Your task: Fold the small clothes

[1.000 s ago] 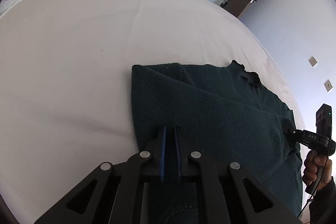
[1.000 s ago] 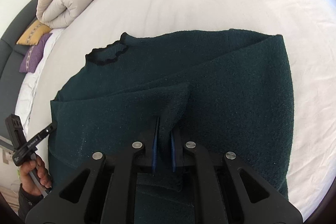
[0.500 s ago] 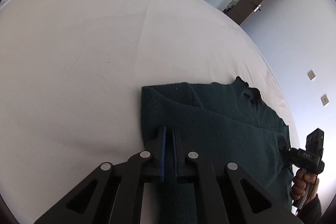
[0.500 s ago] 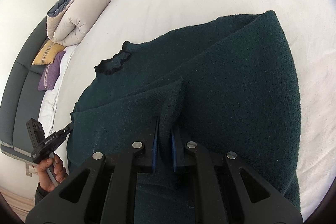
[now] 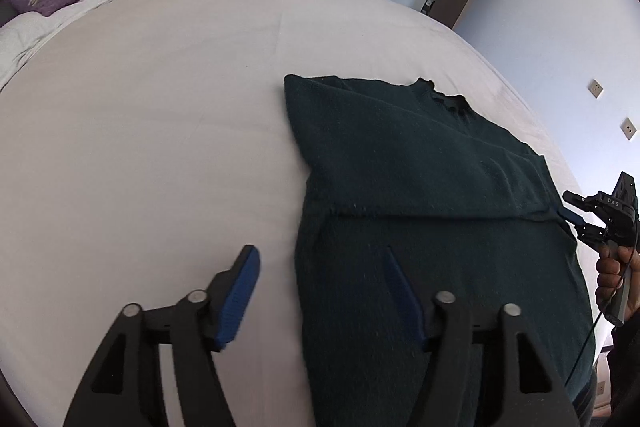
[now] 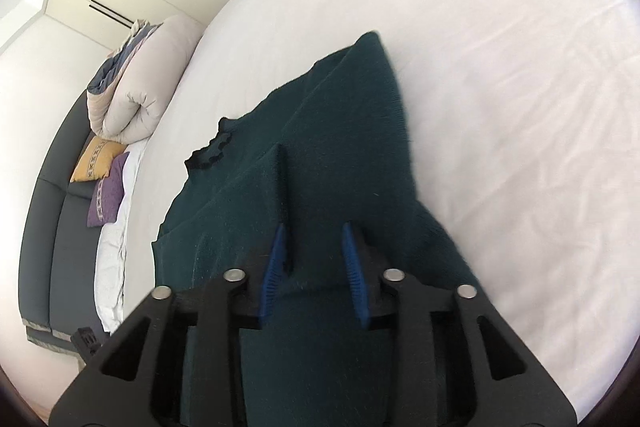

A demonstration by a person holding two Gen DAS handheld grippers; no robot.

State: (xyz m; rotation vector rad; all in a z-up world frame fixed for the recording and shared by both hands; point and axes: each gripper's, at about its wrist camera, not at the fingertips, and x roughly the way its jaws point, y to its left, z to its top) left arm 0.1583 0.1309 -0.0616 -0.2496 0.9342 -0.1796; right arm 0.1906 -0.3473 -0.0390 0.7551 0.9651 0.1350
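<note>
We lose the sweater's (image 5: 420, 187) near hem behind gripper frames, its edge blurs in the right wrist view, and the hand (image 5: 612, 275) is cropped.

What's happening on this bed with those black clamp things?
A person is folding a dark green sweater on a white bed, with a hand-held gripper in each hand. The lower part is already folded up over the body. The jaws of the left hand-held gripper and the right hand-held gripper have just been opening; neither grips the sweater now, though fabric lies between the right one's jaws.
</note>
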